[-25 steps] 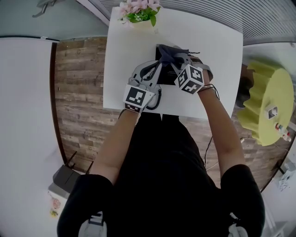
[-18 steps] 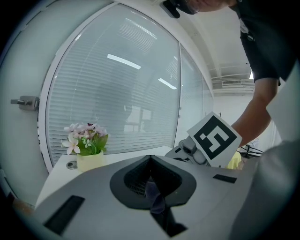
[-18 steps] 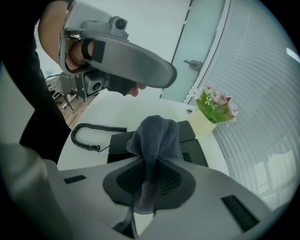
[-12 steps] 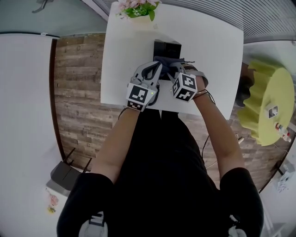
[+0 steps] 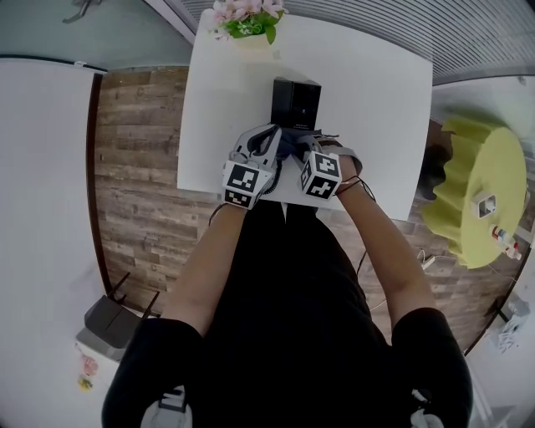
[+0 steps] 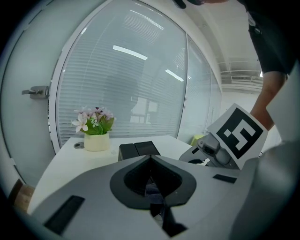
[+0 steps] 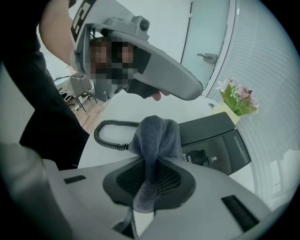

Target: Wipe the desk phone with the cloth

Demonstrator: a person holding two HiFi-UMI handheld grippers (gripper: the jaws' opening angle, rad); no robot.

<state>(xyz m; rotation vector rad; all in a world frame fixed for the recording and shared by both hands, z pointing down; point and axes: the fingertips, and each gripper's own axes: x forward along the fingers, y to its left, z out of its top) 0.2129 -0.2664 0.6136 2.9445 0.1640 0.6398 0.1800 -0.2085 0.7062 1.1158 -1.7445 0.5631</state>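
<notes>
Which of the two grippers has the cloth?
The right gripper: a grey cloth is pinched between its jaws, bunched above the phone. The left gripper has its jaws together at the tips.

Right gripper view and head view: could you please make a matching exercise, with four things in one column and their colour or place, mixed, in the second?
Things:
1. cloth
2. desk phone
3. flowers
4. coiled cord

Descriptions:
A. black and boxy, standing on the white table
B. pink and white, at the table's far edge
C. grey, between the fingers of the right gripper
D. black, lying curled beside the phone

Pairs: 1-C, 2-A, 3-B, 4-D
</notes>
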